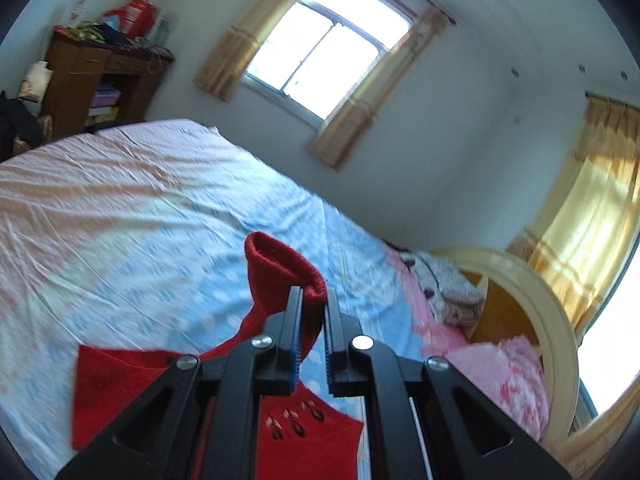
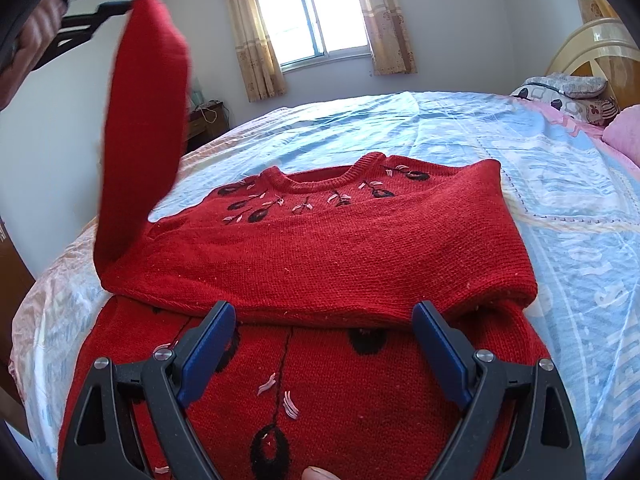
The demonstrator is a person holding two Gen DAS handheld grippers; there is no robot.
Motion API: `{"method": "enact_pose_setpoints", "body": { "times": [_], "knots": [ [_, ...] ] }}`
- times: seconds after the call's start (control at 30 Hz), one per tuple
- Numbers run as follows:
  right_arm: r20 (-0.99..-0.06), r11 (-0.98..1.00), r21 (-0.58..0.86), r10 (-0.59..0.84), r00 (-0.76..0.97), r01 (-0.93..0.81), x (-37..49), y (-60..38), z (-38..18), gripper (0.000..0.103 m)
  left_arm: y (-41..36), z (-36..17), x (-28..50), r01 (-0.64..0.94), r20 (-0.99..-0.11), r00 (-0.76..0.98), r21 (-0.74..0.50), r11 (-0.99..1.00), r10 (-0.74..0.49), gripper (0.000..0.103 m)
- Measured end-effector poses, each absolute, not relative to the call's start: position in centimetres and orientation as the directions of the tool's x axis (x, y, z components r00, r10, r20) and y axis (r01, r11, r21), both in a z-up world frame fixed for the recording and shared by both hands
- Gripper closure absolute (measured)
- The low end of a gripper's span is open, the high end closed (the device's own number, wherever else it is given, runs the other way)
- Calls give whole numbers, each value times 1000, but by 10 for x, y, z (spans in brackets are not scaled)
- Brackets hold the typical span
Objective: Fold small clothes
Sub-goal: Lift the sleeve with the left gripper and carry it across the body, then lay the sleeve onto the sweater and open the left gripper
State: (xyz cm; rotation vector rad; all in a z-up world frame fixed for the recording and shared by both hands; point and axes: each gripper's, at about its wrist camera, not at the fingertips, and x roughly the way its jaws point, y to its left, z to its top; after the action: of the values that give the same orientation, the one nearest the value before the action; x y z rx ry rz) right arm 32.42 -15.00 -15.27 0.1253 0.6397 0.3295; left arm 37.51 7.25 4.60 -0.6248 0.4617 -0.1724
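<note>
A red knitted sweater (image 2: 320, 240) lies face up on a bed (image 2: 560, 200) covered by a pale blue and pink patterned sheet, its round neckline towards the window (image 2: 312, 12) and its dark and pink embroidered flowers showing across the chest and down the front. One sleeve is already laid flat across the body, running from side to side just ahead of the right claw (image 2: 324, 312). That claw hangs low over the lower front of the sweater with its blue-padded jaws spread wide and nothing caught between them; a fingertip (image 2: 316, 473) shows at the bottom edge of the right wrist view.

The other sleeve (image 2: 148, 120) stands lifted off the bed at the left side of the same view, rising steeply from the shoulder to its cuff, where the left claw (image 1: 314, 292) is clamped on it. In the left wrist view the jaws are pinched tight on the rolled red cuff (image 1: 280, 264), the sleeve sagging below them to the sweater's body on the sheet. A person's hand (image 2: 24, 40), blurred, holds that claw at the upper left.

Behind the bed are cream curtains (image 2: 248, 40), a brown wooden cabinet (image 1: 100, 76) piled with belongings, and, at the head of the bed, a curved headboard (image 1: 552, 320) with pillows (image 2: 568, 92) and pink bedding (image 1: 500, 368).
</note>
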Motion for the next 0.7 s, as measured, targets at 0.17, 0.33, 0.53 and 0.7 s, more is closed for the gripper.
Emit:
{"method": "enact_pose_setpoints", "body": {
  "times": [0.17,0.33,0.53,0.7],
  "knots": [
    [-562,939,221,343,753,-263,324,-151,-153,12,19,16,391,38,-441,843,-525,850,-310,93],
    [-564,940,218,341,752,-263,324,-151,-153,12,-31,-20,406,76,-557,759,-438,896,-337,93],
    [-557,931,244,362,747,-269,325,-154,-153,12,-54,-39,393,140,-650,690,-311,940,-318,87],
    [-558,933,241,359,748,-269,325,-153,-153,12,-21,-32,357,156,-618,757,-149,976,-215,45]
  ]
}}
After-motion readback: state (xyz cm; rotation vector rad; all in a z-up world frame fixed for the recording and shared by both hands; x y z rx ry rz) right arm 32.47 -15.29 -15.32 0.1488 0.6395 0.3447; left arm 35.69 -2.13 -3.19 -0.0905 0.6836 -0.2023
